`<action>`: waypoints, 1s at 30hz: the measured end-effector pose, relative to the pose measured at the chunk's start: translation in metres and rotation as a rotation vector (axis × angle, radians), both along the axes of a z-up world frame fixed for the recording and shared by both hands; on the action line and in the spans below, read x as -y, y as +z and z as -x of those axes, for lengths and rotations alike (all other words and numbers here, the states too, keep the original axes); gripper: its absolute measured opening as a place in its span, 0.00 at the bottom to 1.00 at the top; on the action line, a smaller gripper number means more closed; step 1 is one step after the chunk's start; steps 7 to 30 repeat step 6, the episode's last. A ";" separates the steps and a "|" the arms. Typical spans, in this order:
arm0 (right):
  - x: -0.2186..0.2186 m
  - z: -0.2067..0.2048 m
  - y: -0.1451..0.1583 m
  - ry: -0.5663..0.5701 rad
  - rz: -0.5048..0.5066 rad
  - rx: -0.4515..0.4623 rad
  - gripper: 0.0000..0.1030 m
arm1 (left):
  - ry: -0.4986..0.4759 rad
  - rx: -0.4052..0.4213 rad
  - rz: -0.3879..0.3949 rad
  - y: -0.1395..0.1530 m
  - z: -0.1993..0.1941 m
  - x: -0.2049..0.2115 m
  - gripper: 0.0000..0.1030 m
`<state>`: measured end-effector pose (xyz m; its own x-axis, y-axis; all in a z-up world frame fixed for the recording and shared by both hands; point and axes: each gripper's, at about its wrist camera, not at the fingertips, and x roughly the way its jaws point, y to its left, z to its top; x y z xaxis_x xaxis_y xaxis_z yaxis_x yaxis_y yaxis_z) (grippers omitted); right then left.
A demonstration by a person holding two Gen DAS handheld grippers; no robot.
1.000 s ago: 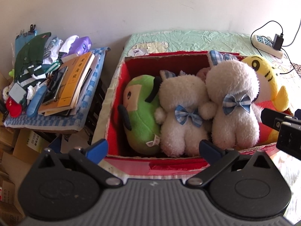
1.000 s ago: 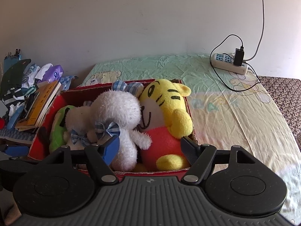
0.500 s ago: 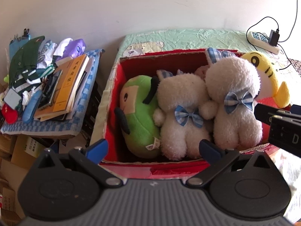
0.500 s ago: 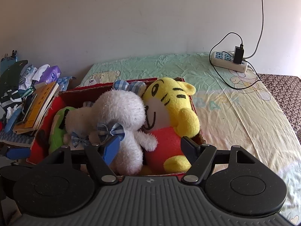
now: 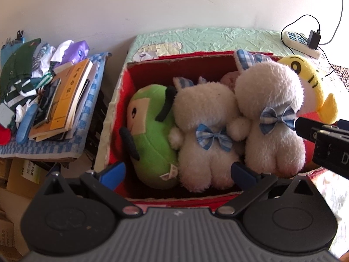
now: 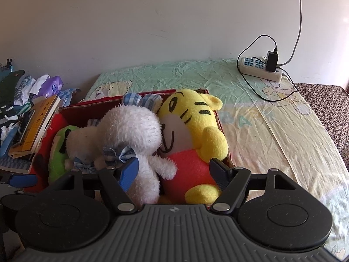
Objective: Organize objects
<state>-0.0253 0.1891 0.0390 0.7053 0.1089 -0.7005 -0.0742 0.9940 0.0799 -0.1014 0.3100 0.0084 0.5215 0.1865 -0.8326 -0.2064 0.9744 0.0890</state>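
A red cardboard box (image 5: 185, 62) on the bed holds a green plush (image 5: 150, 131), two white plush animals with blue bows (image 5: 207, 135) (image 5: 272, 113) and a yellow tiger plush (image 5: 314, 87). In the right wrist view the box (image 6: 113, 102) shows the tiger (image 6: 194, 131), a white plush (image 6: 133, 131) and the green plush (image 6: 59, 152). My left gripper (image 5: 177, 173) is open and empty above the box's near edge. My right gripper (image 6: 174, 172) is open and empty, just in front of the tiger and white plush.
A side table at the left carries a pile of books (image 5: 65, 100), clothes (image 5: 21, 69) and a purple tissue pack (image 5: 76, 50). A power strip with a charger (image 6: 261, 67) and cables lies at the back right of the bed sheet (image 6: 261, 120). A white wall stands behind.
Both grippers have moved slightly closer to the box, which now sits a little lower and larger in both views. The jaws stay open. The plush toys have not moved.
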 end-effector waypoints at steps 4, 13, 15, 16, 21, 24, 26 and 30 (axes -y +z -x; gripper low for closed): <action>0.001 -0.002 0.000 -0.006 -0.007 0.003 0.72 | -0.014 0.016 -0.017 0.000 -0.002 0.000 0.98; 0.000 -0.003 0.001 -0.007 -0.004 0.010 0.72 | -0.022 0.022 -0.008 0.001 -0.004 -0.001 0.98; 0.000 -0.003 0.001 -0.007 -0.004 0.010 0.72 | -0.022 0.022 -0.008 0.001 -0.004 -0.001 0.98; 0.000 -0.003 0.001 -0.007 -0.004 0.010 0.72 | -0.022 0.022 -0.008 0.001 -0.004 -0.001 0.98; 0.000 -0.003 0.001 -0.007 -0.004 0.010 0.72 | -0.022 0.022 -0.008 0.001 -0.004 -0.001 0.98; 0.000 -0.003 0.001 -0.007 -0.004 0.010 0.72 | -0.022 0.022 -0.008 0.001 -0.004 -0.001 0.98; 0.000 -0.003 0.001 -0.007 -0.004 0.010 0.72 | -0.022 0.022 -0.008 0.001 -0.004 -0.001 0.98; 0.000 -0.003 0.001 -0.007 -0.004 0.010 0.72 | -0.022 0.022 -0.008 0.001 -0.004 -0.001 0.98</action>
